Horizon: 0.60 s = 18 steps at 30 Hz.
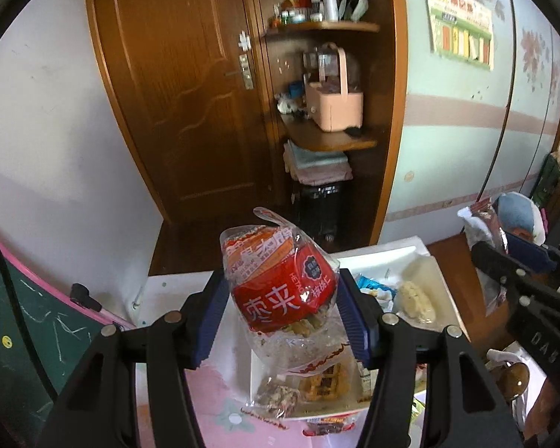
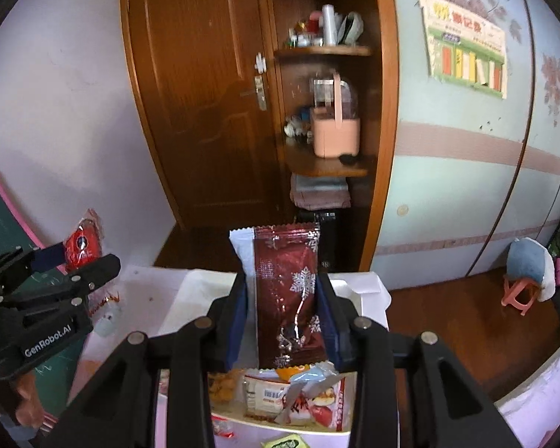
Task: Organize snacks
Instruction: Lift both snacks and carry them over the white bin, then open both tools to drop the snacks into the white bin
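The left gripper (image 1: 280, 321) is clamping a red-labelled clear snack bag (image 1: 280, 295) at twelve o'clock above the white tray (image 1: 377, 257); the right gripper (image 2: 282, 317) is pinching a maroon snowflake packet (image 2: 287, 291) upright.

- Right gripper (image 2: 282, 310) clamped on dark red snowflake snack packet (image 2: 289, 291), upright between blue pads.
- Left gripper (image 2: 76, 257) at far left, holding red snack packet (image 2: 84, 244).
- White box (image 2: 280, 407) of mixed snacks below.
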Each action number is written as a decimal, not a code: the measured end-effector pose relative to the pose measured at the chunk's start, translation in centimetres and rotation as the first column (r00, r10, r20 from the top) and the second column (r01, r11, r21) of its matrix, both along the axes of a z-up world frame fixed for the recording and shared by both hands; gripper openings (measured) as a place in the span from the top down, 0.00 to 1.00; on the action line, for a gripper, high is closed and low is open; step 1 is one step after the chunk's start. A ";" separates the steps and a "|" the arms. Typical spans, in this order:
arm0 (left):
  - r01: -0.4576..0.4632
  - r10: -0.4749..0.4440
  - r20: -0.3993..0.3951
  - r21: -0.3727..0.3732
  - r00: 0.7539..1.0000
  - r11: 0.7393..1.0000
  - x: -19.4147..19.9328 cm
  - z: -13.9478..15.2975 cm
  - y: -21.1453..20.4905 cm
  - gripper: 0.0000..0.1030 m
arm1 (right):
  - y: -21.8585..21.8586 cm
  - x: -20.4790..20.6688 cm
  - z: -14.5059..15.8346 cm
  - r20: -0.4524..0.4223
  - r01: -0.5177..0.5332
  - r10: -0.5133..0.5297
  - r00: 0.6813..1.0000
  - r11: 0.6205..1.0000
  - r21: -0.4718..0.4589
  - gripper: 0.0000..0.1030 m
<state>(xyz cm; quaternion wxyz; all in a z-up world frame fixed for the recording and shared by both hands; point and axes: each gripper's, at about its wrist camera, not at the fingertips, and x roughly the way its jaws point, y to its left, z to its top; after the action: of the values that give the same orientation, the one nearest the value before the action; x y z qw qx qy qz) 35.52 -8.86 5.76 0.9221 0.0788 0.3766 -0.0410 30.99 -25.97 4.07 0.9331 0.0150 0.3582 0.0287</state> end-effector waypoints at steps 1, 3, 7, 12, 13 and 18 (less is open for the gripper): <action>0.000 0.000 -0.007 0.007 1.000 1.000 0.4 -0.5 -0.1 0.36 | 0.1 0.6 -0.6 -0.014 -0.001 0.001 1.000 1.000 -0.010 0.64; 0.018 -0.017 -0.039 0.023 0.999 1.000 1.6 -1.9 -0.5 0.15 | 0.3 1.6 -1.8 -0.047 0.001 -0.003 0.999 1.000 -0.024 0.63; 0.004 0.000 -0.130 0.032 0.992 0.999 3.5 -4.8 -0.4 0.11 | 0.4 2.5 -3.7 -0.092 -0.001 0.001 0.996 1.000 -0.002 0.53; -0.027 0.025 -0.173 -0.012 0.985 1.000 4.4 -6.0 0.6 0.11 | 0.8 2.7 -4.7 -0.120 -0.007 0.004 0.993 1.000 -0.023 0.50; -0.031 0.027 -0.170 -0.024 0.985 0.999 4.3 -6.0 1.0 0.11 | 0.7 2.5 -4.8 -0.124 -0.006 0.004 0.992 1.000 -0.019 0.50; -0.034 0.030 -0.144 -0.027 0.989 0.999 3.2 -5.6 2.0 0.11 | 0.4 1.6 -5.4 -0.144 -0.008 0.008 0.989 1.000 0.003 0.49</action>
<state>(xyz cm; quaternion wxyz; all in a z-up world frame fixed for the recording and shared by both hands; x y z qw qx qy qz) 38.69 -6.85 0.16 0.8941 0.0559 0.4427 -0.0373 32.56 -25.61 -1.30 0.9045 0.0168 0.4249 0.0316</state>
